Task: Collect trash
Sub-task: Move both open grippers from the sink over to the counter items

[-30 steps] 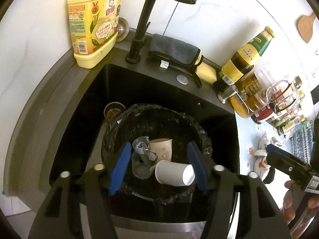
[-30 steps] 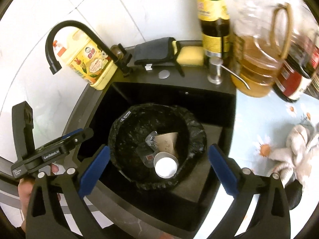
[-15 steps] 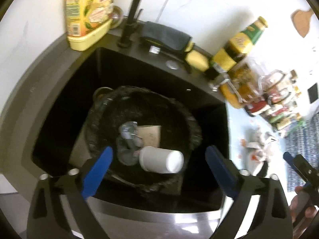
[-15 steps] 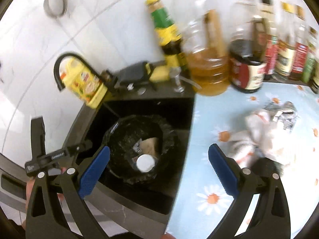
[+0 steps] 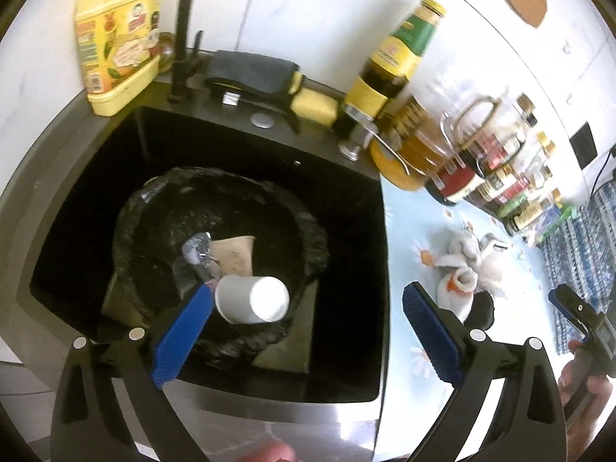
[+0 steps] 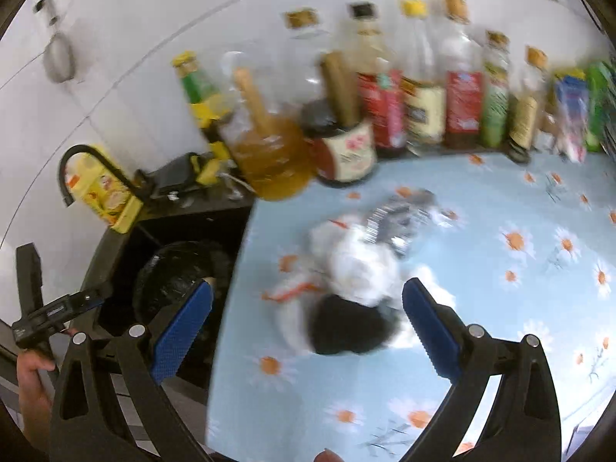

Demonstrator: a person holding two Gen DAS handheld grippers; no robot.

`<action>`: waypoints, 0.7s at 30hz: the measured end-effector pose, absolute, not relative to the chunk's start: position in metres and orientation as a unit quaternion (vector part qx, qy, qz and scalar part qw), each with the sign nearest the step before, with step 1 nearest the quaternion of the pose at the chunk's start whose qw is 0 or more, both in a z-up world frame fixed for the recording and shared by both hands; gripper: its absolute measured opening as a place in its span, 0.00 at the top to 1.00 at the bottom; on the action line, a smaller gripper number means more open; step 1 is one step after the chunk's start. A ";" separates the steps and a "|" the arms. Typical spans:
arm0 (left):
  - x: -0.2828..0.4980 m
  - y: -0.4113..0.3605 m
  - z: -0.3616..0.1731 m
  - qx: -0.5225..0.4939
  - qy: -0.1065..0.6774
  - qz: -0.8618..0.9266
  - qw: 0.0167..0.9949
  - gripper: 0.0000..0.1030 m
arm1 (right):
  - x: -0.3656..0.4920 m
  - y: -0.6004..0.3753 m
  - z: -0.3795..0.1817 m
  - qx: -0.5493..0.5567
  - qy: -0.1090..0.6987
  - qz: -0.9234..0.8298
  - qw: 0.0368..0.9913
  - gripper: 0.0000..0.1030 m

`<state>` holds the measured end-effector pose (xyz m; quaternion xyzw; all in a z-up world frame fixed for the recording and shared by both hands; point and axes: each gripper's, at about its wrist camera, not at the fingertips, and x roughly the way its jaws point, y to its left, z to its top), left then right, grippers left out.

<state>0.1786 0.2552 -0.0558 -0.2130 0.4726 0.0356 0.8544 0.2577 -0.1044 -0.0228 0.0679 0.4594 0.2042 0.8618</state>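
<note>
A black-lined bin (image 5: pixel 154 208) stands in the dark sink (image 5: pixel 88 192). Inside it lie a white paper cup (image 5: pixel 252 299), a brown paper piece (image 5: pixel 235 256) and crumpled clear plastic (image 5: pixel 194 258). My left gripper (image 5: pixel 304 325) hangs open above the bin's right rim, nothing between its blue pads. On the flowered counter sits a trash pile (image 6: pixel 358 265) of white crumpled paper, foil and a black piece (image 6: pixel 346 327), also seen as the pile (image 5: pixel 467 265) in the left wrist view. My right gripper (image 6: pixel 306 325) is open over that pile, empty.
A yellow detergent bottle (image 5: pixel 115 38), black faucet (image 5: pixel 184 30), grey cloth (image 5: pixel 250 73) and sponge (image 5: pixel 313 106) line the sink's back edge. Several sauce and oil bottles (image 6: pixel 385 115) stand along the wall. Flowered cloth (image 6: pixel 519 269) covers the counter right of the sink.
The left jaws spread wide and the gripper drifted right, leaving the white cup in the bin. The right gripper swung from over the bin to over the counter's trash pile.
</note>
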 end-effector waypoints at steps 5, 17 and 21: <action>0.179 0.221 -0.058 -0.199 0.486 0.035 0.850 0.06 | 0.268 -0.154 -0.042 0.080 0.477 0.187 0.855 0.05; 0.175 0.163 -0.057 -0.178 0.512 0.041 0.839 0.06 | 0.301 -0.187 -0.101 0.065 0.530 0.211 0.819 0.17; 0.172 0.143 -0.060 -0.169 0.523 0.045 0.834 0.06 | 0.309 -0.182 -0.113 0.044 0.535 0.227 0.812 0.21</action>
